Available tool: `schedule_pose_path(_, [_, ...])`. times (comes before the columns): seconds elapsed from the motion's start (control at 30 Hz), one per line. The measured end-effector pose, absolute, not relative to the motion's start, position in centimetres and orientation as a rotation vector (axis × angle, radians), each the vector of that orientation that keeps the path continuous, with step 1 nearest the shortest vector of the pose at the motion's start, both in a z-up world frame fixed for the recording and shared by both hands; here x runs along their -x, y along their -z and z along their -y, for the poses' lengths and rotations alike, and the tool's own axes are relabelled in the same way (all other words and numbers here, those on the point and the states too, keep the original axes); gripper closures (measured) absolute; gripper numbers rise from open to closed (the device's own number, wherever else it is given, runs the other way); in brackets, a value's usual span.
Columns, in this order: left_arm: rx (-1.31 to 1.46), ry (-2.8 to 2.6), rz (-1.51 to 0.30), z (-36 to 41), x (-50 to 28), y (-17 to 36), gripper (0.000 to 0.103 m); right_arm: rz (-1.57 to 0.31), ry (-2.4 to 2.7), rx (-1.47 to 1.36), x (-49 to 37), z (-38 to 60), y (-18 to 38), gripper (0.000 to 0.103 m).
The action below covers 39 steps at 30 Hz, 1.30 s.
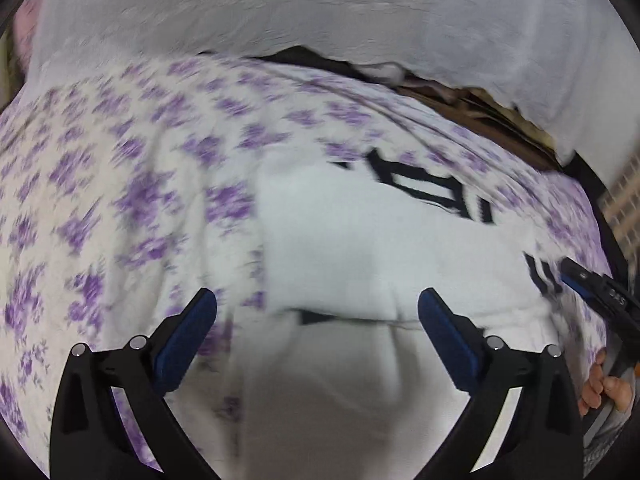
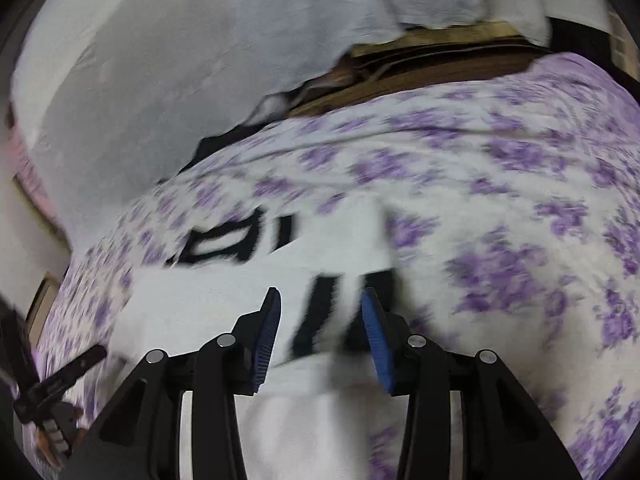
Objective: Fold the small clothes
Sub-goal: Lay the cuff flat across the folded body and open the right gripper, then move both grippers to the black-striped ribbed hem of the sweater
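Observation:
A small white garment (image 1: 380, 252) with black markings lies on a bedspread with purple flowers (image 1: 120, 184). In the left wrist view my left gripper (image 1: 318, 308) is open wide above the garment's near fold, holding nothing. The right gripper shows at the right edge (image 1: 592, 284). In the right wrist view the white garment (image 2: 224, 288) lies ahead, and my right gripper (image 2: 320, 304) is open over its black-striped right edge, with nothing between the pads. The left gripper shows at the lower left (image 2: 60, 380). Both views are blurred.
A pale grey blanket (image 1: 280, 12) is heaped at the far side of the bed. A brown wooden frame (image 2: 420, 72) shows between blanket and bedspread. A person's fingers (image 1: 604, 388) show at the right edge of the left wrist view.

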State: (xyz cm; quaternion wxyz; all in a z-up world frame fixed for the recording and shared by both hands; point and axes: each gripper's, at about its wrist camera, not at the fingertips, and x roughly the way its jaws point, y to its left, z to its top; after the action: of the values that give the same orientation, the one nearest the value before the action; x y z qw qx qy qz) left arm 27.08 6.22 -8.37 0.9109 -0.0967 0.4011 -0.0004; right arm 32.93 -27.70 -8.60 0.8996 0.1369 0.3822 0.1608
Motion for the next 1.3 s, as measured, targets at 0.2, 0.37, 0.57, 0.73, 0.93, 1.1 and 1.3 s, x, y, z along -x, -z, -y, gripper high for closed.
schedule_pose_path(0.2, [0.089, -0.048, -0.983, -4.4, -28.9, 12.0, 0.004, -0.832, -0.328, -0.083, -32.9, 24.1, 10.8, 0.053])
schedule_pose_path(0.37, [0.107, -0.027, -0.919, -4.4, -26.5, 10.6, 0.005, -0.777, -0.348, -0.137, -30.6, 25.1, 9.5, 0.052])
schedule_pose_path(0.57, [0.028, -0.057, -0.947, -2.6, -24.8, 11.7, 0.005, -0.891, -0.33, -0.062, -29.4, 23.8, 12.3, 0.032])
schedule_pose_path(0.73, [0.029, -0.075, -0.944, -3.0, -23.7, 12.0, 0.005, -0.879, -0.333, -0.042, -28.5, 23.7, 12.1, 0.028])
schedule_pose_path(0.93, [0.071, -0.076, -0.948, -3.5, -21.9, 12.1, 0.005, -0.879, -0.341, 0.001, -26.6, 23.3, 12.4, 0.024])
schedule_pose_path(1.1, [0.09, -0.08, -0.949, -3.7, -20.1, 12.2, 0.005, -0.877, -0.35, 0.004, -24.6, 23.8, 12.5, 0.023])
schedule_pose_path(1.3, [0.085, -0.083, -0.949, -3.6, -17.7, 12.4, 0.005, -0.857, -0.384, -0.005, -21.7, 24.8, 12.5, 0.008])
